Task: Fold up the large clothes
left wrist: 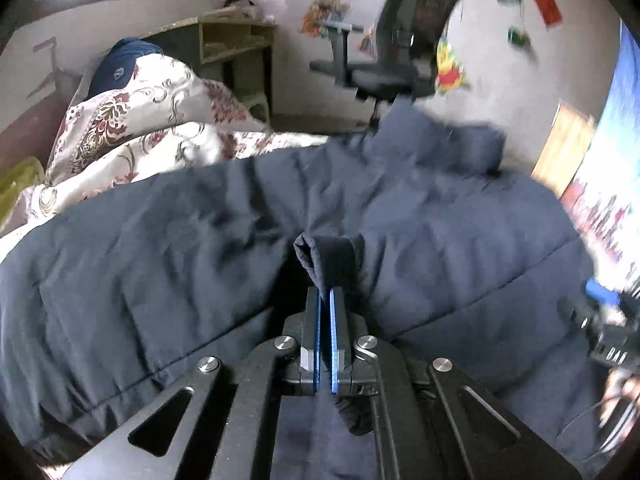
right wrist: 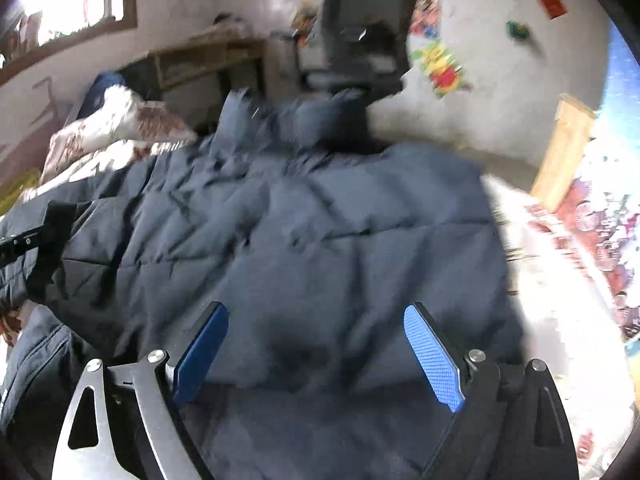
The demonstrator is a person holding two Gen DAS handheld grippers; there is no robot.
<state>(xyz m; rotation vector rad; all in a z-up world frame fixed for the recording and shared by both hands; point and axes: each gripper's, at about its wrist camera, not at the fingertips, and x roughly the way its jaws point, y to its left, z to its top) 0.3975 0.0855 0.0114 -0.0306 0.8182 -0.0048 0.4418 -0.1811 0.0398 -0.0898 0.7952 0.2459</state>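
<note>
A large navy quilted jacket lies spread over the bed and fills most of both views. My left gripper is shut on a bunched fold of the jacket's dark fabric, which sticks up between the blue pads. My right gripper is open, its blue fingers spread wide just above the jacket's near edge, holding nothing. The right gripper shows at the right edge of the left wrist view. The left gripper shows at the left edge of the right wrist view.
A floral quilt is heaped on the bed to the left. A black office chair stands beyond the bed, with a wooden desk to its left. A patterned sheet shows at the right.
</note>
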